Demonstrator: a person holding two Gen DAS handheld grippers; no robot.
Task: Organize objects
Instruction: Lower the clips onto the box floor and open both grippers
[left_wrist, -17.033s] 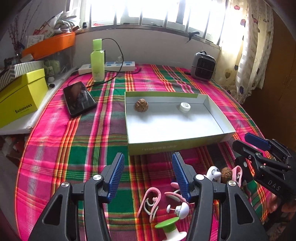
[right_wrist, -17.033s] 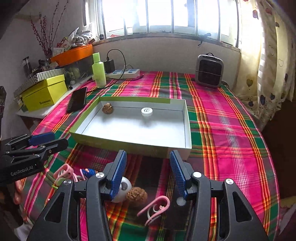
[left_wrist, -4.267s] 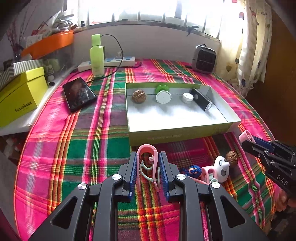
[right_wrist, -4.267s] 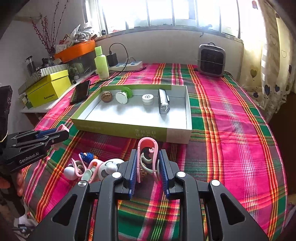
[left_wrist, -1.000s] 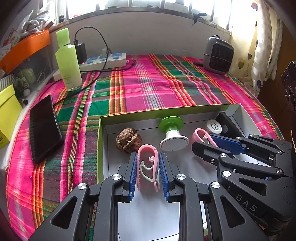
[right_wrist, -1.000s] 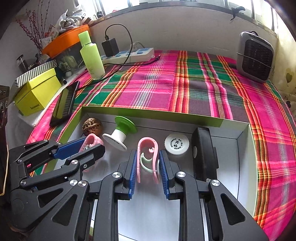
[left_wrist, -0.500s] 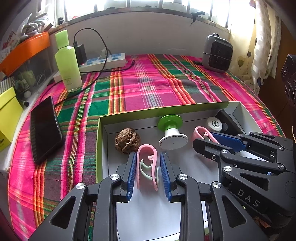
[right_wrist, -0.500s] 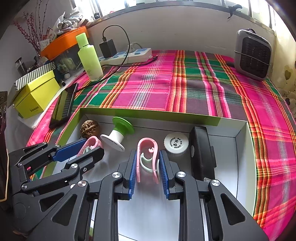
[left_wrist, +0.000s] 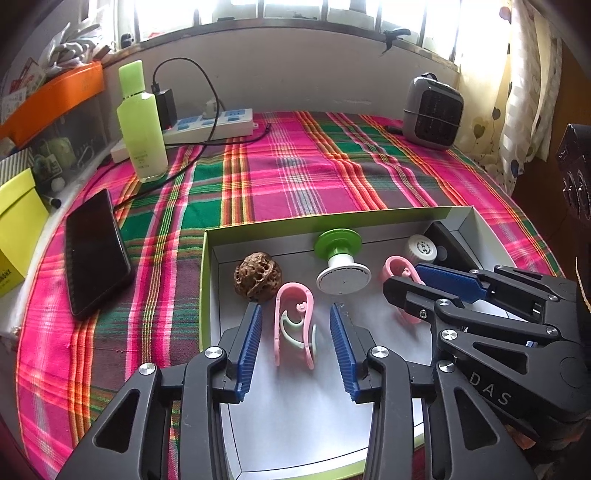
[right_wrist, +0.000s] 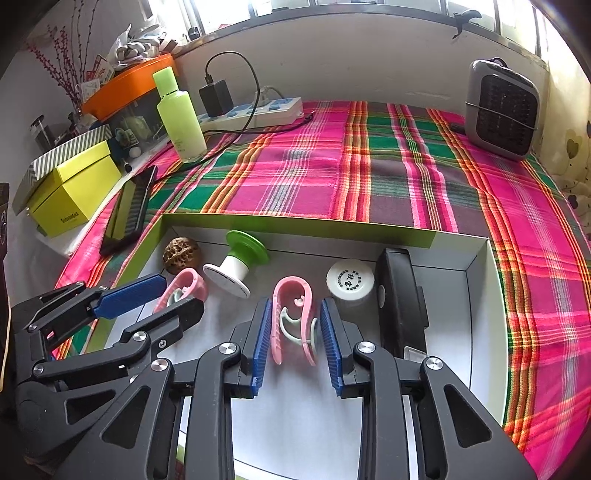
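Two pink plastic clips sit in the white shallow cardboard box (left_wrist: 212, 280). One pink clip (left_wrist: 294, 325) lies free between the left gripper (left_wrist: 295, 334)'s spread jaws. The other pink clip (right_wrist: 293, 321) stands between the right gripper (right_wrist: 293, 332)'s blue pads, apparently still pinched. A brown walnut (left_wrist: 257, 276) lies beside a green-and-white spool (left_wrist: 341, 266).

Two pink clips (left_wrist: 294, 325) upright in box (left_wrist: 205, 280), walnut (left_wrist: 258, 280)

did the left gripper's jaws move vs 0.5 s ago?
Yes. The left gripper has opened: both jaws now stand clear of the pink clip, which lies on the tray floor beside the walnut.
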